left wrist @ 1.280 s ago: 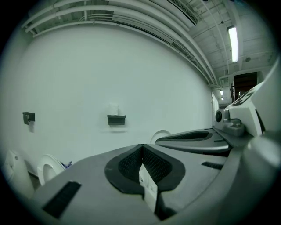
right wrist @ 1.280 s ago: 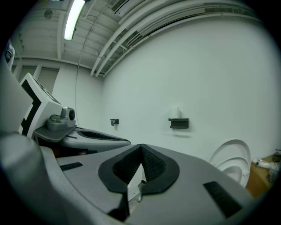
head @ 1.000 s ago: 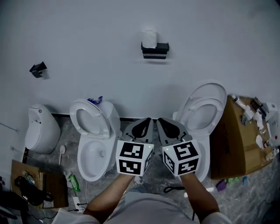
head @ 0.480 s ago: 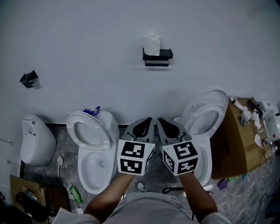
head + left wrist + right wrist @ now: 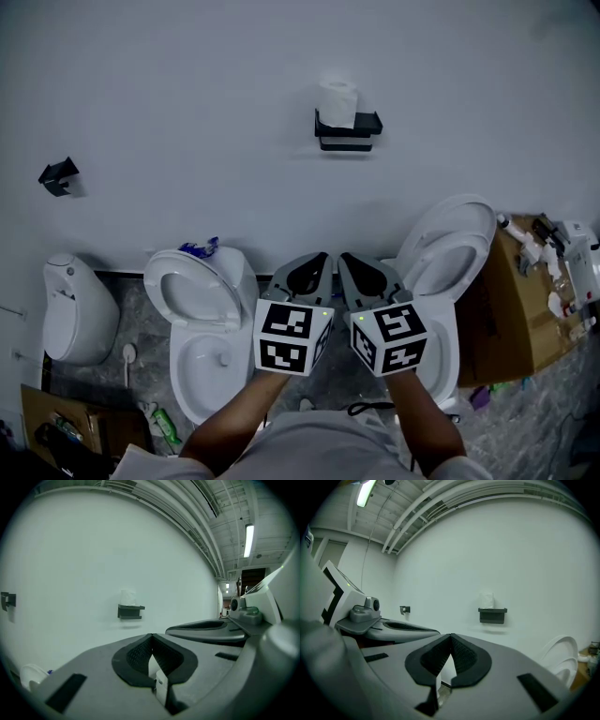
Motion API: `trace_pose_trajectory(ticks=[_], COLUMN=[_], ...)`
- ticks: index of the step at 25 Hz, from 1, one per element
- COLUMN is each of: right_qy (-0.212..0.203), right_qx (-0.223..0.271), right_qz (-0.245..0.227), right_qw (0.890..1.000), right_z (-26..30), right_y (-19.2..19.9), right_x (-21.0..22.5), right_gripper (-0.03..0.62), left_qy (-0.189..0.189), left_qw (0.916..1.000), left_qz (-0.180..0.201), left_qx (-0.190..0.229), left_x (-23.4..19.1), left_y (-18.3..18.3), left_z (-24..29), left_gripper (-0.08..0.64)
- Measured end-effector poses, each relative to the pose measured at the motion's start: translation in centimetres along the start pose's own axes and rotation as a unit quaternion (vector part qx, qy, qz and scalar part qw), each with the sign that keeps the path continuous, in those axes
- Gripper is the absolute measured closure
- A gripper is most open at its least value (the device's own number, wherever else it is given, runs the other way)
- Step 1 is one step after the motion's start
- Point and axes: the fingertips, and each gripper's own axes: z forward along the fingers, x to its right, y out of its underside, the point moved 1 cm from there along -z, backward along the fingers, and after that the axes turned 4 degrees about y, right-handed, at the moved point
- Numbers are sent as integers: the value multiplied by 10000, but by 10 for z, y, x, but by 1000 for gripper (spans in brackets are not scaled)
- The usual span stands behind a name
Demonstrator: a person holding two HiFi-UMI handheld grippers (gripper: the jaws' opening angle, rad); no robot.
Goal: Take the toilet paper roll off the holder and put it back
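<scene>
A: Since a second ago the scene on the wall (image 5: 187, 112) has slid in the head view. The toilet paper roll (image 5: 337, 101) and its black holder (image 5: 350, 129) now sit a little further right and lower, and look slightly larger. Both grippers keep the same spot in the frame, side by side.

B: So the person is closing in on it?

A: That's my reading. The left gripper (image 5: 314, 264) and right gripper (image 5: 349, 264) are still well apart from the wall. They're out over the gap between the left toilet (image 5: 211, 361) and the right toilet (image 5: 450, 246).

B: What are the jaws doing?

A: Each gripper view shows its two jaws pressed together at the tips, with nothing between them. Both tools are empty.

B: And the roll?

A: It stands upright on top of the holder, high on the wall, ahead of both grippers. As far as I can see it's untouched.

B: Then how far along are we?

A: I'd judge right at the start, since the roll is on the holder and no gripper is near it. What's left is to reach it, open a pair of jaws, lift it off and set it back. A finished job would look much the same, but the approach suggests the beginning.
</scene>
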Motion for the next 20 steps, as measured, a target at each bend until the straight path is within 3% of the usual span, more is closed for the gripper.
trace_pose_trajectory(ticks=[9, 20], right_qy=[64, -172], right_qx=[-2, 78], right_qz=[79, 78], right_qw=[9999, 9998], right_z=[13, 59], right_y=[4, -4], right_x=[17, 51], right_gripper=[591, 591], left_qy=[49, -159], left_qw=[10000, 9999], left_qz=[18, -21], left_qx=[-50, -12], left_x=[-4, -28], left_y=[0, -11], left_z=[21, 71], left_gripper=[555, 555])
